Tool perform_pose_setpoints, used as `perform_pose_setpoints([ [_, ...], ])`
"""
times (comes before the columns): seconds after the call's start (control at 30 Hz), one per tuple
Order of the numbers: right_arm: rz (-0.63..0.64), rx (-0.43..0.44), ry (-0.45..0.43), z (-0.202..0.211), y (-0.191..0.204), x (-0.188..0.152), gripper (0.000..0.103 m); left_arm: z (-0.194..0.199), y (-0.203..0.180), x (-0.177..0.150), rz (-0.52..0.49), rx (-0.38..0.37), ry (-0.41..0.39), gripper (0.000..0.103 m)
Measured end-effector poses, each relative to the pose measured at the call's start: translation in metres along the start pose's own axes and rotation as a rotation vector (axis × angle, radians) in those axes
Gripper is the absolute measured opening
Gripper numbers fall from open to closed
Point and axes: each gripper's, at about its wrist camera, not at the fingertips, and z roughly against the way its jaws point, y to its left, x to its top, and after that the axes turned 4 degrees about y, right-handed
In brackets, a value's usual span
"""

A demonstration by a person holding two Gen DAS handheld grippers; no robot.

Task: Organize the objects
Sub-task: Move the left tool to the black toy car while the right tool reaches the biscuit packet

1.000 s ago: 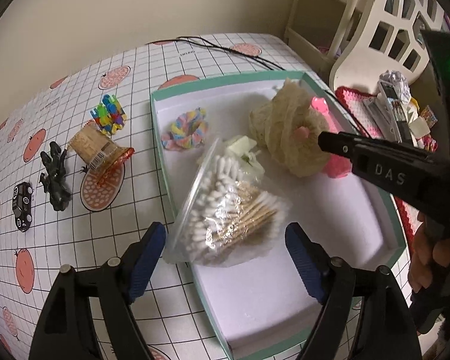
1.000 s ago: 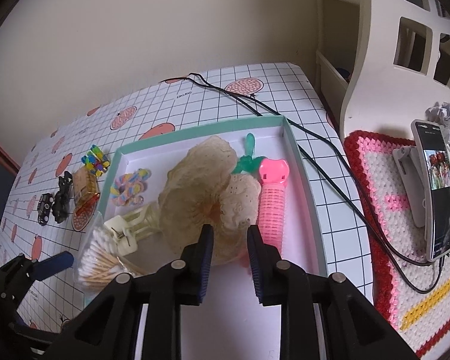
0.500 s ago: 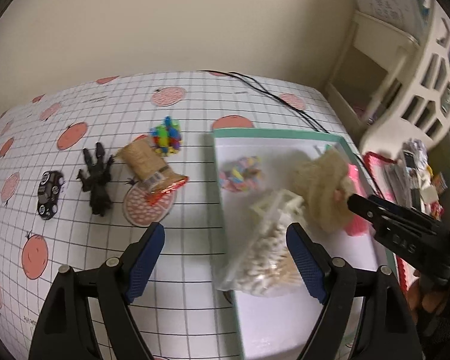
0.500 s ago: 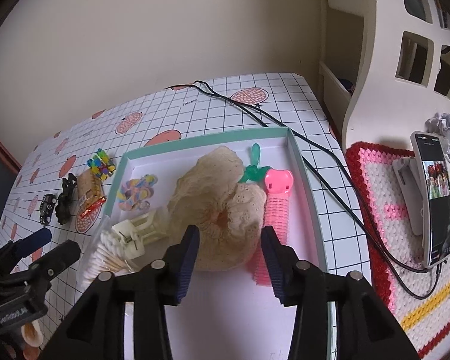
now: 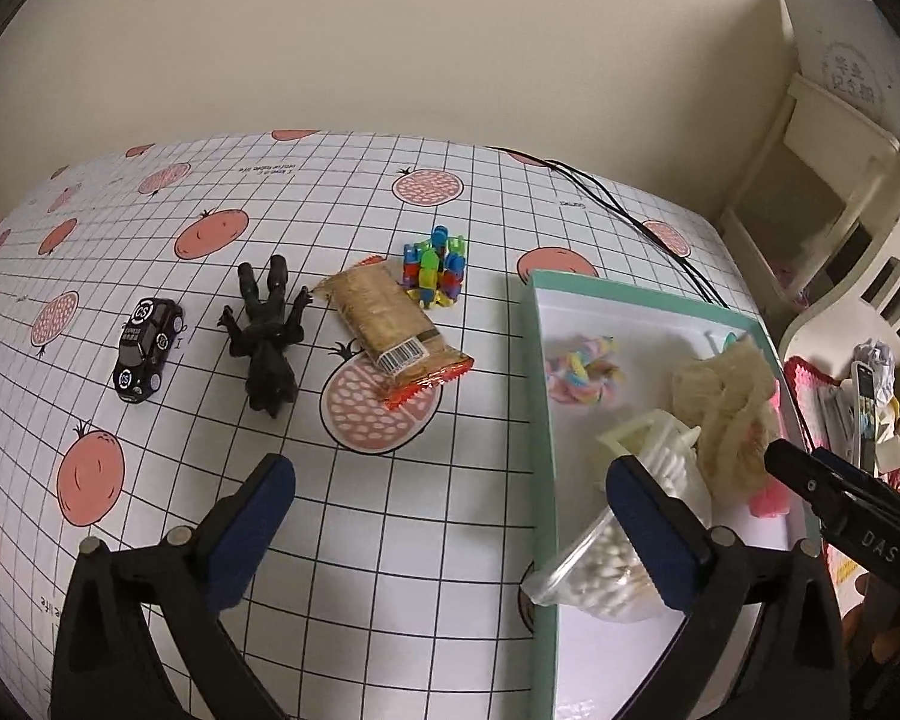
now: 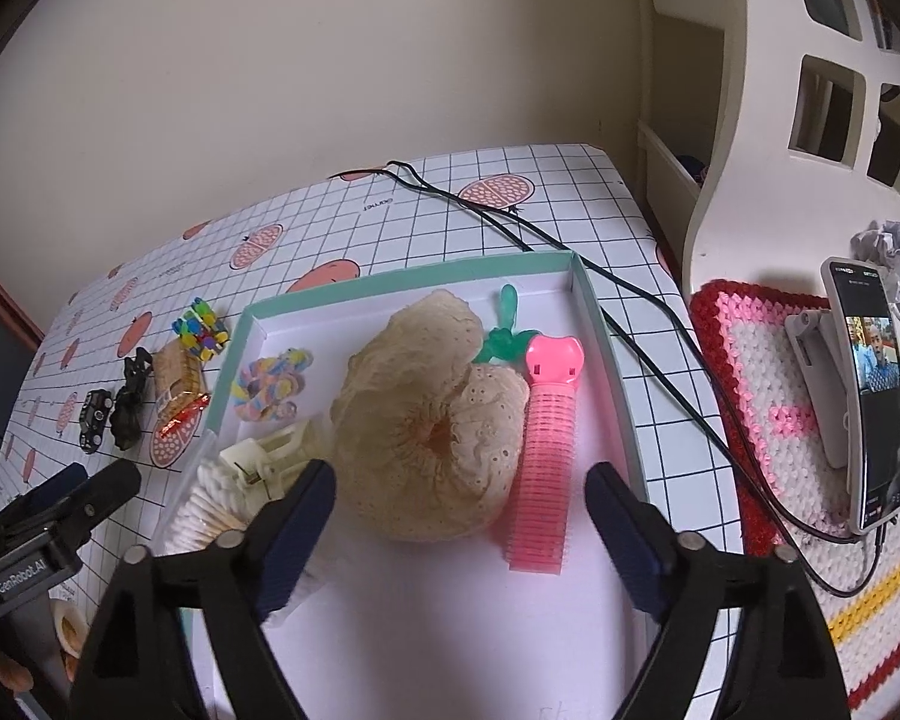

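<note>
A green-rimmed white tray [image 5: 537,396] [image 6: 600,324] holds a cotton-swab bag [image 5: 594,576], a cream hair clip [image 6: 270,456], a pastel scrunchie [image 6: 267,384], a beige lace scrunchie [image 6: 432,420] and a pink hair roller [image 6: 543,450]. Left of the tray on the table lie a biscuit packet [image 5: 390,324], a colourful block toy [image 5: 435,267], a black figure [image 5: 267,336] and a black toy car [image 5: 144,342]. My left gripper [image 5: 450,516] is open and empty above the table beside the tray. My right gripper [image 6: 459,510] is open and empty over the tray.
A black cable [image 6: 570,264] runs past the tray's far right side. A phone on a stand [image 6: 870,396] sits on a crocheted mat [image 6: 762,360] to the right. A white shelf unit [image 6: 810,90] stands at the back right.
My left gripper drew back and swung left from the swab bag, which stays in the tray. My right gripper opened wide over the lace scrunchie.
</note>
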Motion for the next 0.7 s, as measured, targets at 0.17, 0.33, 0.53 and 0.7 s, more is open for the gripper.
perform_pose_setpoints([
  [0.17,0.003,-0.005,-0.005,0.0005,0.0005,-0.0003,0.102,-0.0008,-0.0011,-0.0009,0.001,0.002,-0.002,0.103],
  [0.33,-0.002,-0.008,-0.007,0.0011,-0.0014,-0.0001,0.103,0.0006,-0.0011,-0.0011,0.003,0.008,-0.014,0.103],
  [0.53,0.002,-0.009,0.000,-0.0003,-0.0015,-0.0008,0.103,0.0009,0.0004,0.0003,0.008,0.004,-0.021,0.103],
  [0.7,0.010,-0.009,-0.010,0.0024,0.0006,0.0005,0.103,0.0010,-0.0011,0.0003,-0.002,0.012,-0.018,0.103],
])
